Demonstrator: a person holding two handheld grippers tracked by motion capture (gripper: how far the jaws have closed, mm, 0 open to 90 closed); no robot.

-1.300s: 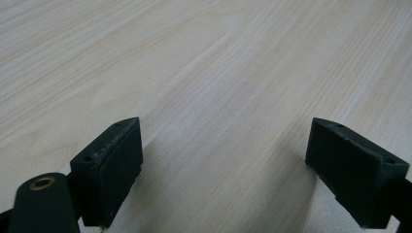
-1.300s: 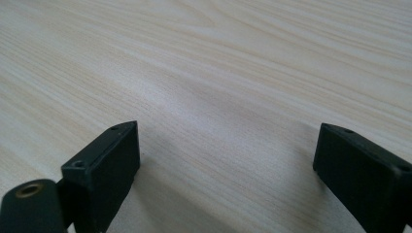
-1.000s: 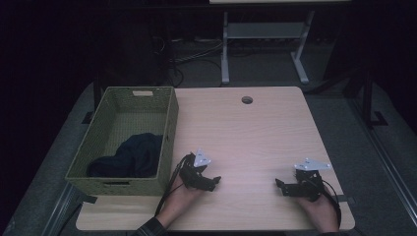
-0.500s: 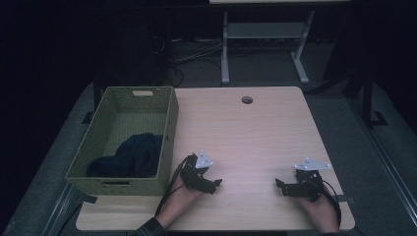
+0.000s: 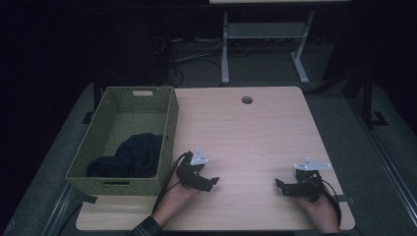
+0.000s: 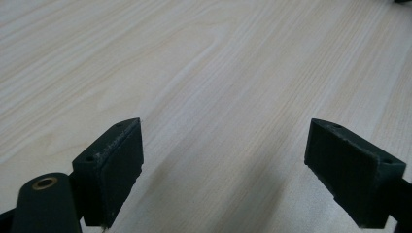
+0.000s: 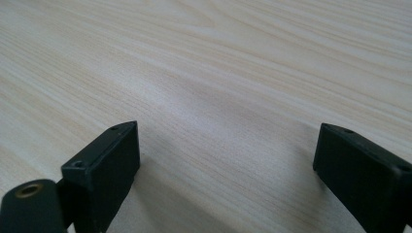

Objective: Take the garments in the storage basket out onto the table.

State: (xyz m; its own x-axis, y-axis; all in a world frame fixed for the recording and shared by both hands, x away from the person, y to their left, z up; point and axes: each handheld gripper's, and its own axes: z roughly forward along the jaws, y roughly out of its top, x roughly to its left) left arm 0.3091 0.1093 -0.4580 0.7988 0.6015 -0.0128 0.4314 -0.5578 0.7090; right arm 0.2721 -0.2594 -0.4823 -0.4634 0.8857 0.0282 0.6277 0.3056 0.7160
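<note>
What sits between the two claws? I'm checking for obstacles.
Nothing: in the high view, bare wooden table separates the left claw from the right claw.

High view overlooks table (image 5: 255,132) (gripper views skim it).

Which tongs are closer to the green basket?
The left tongs. They sit just beside the basket; the right tongs are far across the table.

The left gripper (image 5: 209,184) has slid a little toward the person's edge of the surface (image 5: 255,132) — its jaws swinging slightly rightward, still spread wide.
</note>
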